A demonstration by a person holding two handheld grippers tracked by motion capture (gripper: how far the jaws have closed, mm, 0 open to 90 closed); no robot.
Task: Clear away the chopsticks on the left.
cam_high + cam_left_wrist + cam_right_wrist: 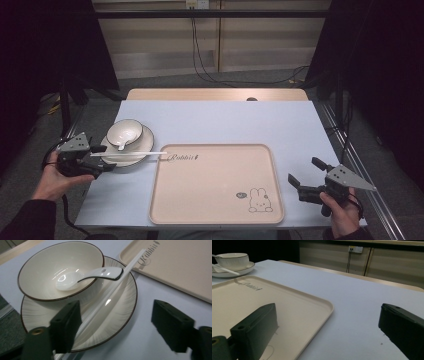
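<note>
Reaching in from the table's left edge, the left gripper (pixel 106 158) straddles the near end of a white chopstick (pixel 128 154) that lies across a ribbed white plate (pixel 142 148), its far tip resting on the corner of a pale beige tray (pixel 216 185); the jaws stand apart on either side of the stick, one black finger (pixel 65 326) just beside it and the other finger well off over the bare tablecloth, and neither pad presses on it. On the same plate sits a white bowl (pixel 124 131) with a dark rim, and a white ceramic spoon (pixel 121 145) rests in it, its scoop at the bottom and its handle leaning out over the rim towards the chopstick. The tray, printed with the word "Rabbit" and a small rabbit drawing (pixel 260 200), lies at the middle of the light blue tablecloth (pixel 225 120), just beside the plate. At the table's right edge the right gripper (pixel 305 175) is held in a hand (pixel 341 212) beside the tray's right rim, its jaws wide apart with nothing between them, one over the tray's edge and the other over the cloth
</note>
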